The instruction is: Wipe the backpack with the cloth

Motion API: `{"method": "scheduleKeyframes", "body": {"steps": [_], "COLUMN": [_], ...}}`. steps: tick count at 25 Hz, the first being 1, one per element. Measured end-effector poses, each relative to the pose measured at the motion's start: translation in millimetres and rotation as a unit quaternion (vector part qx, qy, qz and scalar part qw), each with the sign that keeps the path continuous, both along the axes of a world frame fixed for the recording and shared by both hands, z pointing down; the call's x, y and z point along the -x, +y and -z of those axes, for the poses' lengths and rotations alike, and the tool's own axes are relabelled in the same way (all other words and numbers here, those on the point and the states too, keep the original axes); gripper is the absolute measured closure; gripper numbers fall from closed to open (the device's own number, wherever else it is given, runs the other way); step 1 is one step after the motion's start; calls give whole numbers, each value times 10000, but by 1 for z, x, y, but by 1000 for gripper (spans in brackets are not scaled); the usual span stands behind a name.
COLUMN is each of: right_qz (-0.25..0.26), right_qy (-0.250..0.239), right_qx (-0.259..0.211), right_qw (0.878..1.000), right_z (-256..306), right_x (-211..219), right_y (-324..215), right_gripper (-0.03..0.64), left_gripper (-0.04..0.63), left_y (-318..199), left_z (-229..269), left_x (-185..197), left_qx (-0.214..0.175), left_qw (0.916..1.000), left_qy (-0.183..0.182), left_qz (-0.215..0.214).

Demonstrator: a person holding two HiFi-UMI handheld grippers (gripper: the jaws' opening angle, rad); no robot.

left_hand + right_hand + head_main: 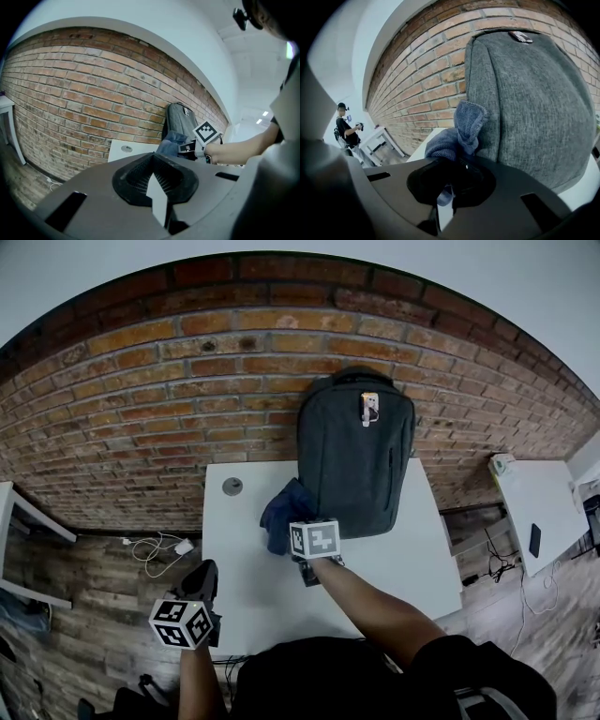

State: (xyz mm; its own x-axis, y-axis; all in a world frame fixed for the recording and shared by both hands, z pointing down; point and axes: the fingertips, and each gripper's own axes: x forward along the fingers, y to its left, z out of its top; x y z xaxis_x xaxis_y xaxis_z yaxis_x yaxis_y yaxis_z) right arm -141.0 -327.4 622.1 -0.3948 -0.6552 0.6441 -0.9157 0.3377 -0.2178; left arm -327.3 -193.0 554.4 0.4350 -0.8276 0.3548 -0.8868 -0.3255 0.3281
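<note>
Right gripper (298, 524): held the blue cloth (281, 510) clamped; the nearer arm.
Backpack (356, 451): stood upright at the table's (394, 568) far edge, just right of the cloth, long axis vertical.
Left gripper (201, 579): closed, empty, near-left corner.

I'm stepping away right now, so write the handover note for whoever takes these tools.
Right tool: shut on the blue cloth.
Left tool: shut, empty, by the table's near-left corner.
Backpack stands on the table against the brick wall; the cloth is at its lower left edge.
Done: cloth gripped.
Left: wipe the backpack's front.
</note>
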Motion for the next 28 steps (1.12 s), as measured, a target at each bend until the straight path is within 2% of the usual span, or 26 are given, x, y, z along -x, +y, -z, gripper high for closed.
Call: {"method": "scheduleKeyframes", "body": {"steps": [8,15,28], "right_qz": [150,152,-779], "right_qy": [-81,280,596], "right_qx": [-57,-252,-158], "right_qw": [9998,9992,9951], "right_z": [-8,-10,-26], "right_x": [-11,-42,-154], "right_y": [20,39,56], "right_gripper": [597,597,597], "left_gripper": [600,600,600], "left_y": [0,-3,-4], "left_z": [-2,-1,-4], "left_x": [-11,-26,-57], "left_qx": [36,50,109], "left_qw": [9999,9994,9980], "left_qy": [-41,-83,-106], "left_qz": [-146,-323,-620]}}
